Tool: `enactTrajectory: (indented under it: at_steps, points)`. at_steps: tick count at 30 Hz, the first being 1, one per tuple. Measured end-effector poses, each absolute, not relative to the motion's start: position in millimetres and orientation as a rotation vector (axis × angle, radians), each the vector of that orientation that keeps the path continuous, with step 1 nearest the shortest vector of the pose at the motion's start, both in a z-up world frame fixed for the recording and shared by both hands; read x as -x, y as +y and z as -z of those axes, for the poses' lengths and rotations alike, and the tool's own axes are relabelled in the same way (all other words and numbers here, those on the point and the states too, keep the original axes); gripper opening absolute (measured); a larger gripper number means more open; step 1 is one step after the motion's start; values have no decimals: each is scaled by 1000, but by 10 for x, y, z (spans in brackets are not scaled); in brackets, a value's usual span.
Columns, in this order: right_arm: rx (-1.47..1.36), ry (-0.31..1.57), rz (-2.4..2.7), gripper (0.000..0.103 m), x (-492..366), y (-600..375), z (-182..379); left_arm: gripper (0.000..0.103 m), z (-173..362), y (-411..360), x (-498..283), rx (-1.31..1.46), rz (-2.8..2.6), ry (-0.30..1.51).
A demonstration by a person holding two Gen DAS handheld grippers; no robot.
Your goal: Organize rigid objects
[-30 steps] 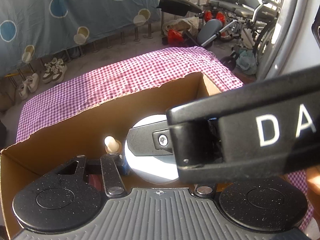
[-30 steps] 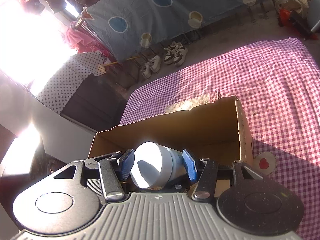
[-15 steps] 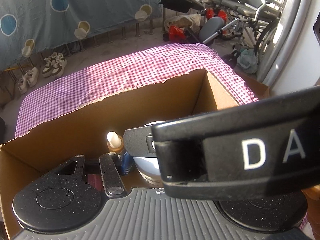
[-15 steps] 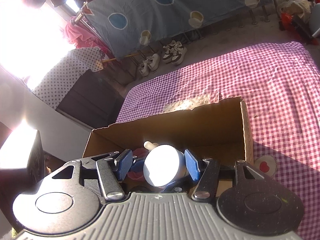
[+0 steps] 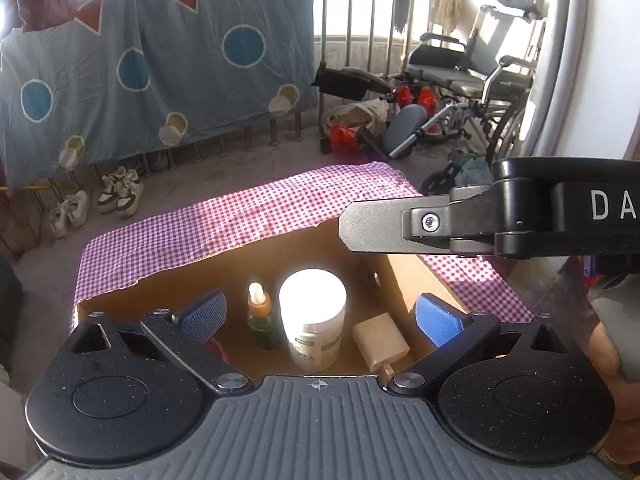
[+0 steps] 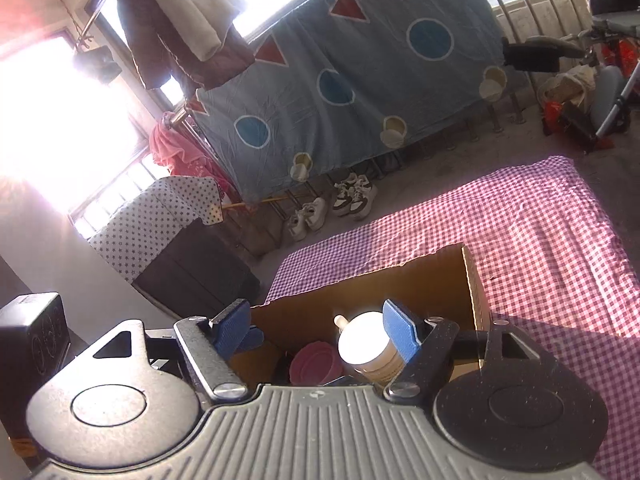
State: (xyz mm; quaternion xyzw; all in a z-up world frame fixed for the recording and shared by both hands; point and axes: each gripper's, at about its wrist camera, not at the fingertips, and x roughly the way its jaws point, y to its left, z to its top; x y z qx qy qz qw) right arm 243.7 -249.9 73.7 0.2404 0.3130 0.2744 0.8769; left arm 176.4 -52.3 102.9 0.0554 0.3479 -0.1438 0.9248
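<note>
Only left view shows beige block (image 5: 380, 338), right view pink bowl (image 6: 316, 365)

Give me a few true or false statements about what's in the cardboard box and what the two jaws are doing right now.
1. The white jar stands upright inside the cardboard box. True.
2. The left gripper is clamped on the jar. False: its jaws have just been opening and stand wide, clear of the jar.
3. A dropper bottle stands beside the jar. True.
4. The box sits on bare wood. False: it rests on a checked cloth.
5. The right gripper holds the pink lid. False: its jaws have just been opening and hold nothing.
</note>
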Motion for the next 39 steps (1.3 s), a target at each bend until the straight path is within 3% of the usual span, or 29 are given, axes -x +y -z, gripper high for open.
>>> enactTrajectory:
  at_steps: [3,7,22,39]
  points:
    - [-509,563,-539,98,-2095,-2599,-843,103,-1150,-412,-1541,-86,270,661]
    - [-483,510,-492,103,-1694,-2631,-888,103,-1224,-304,-1311,-53,223,625]
    - [-192,523,-269,103,-1007,-2389,-666,103,-931,-61,-971,-69,-32,666]
    - [24,626,-223,103,-1278,-1856,-411,103,-641,81,-929,-40,-126,725]
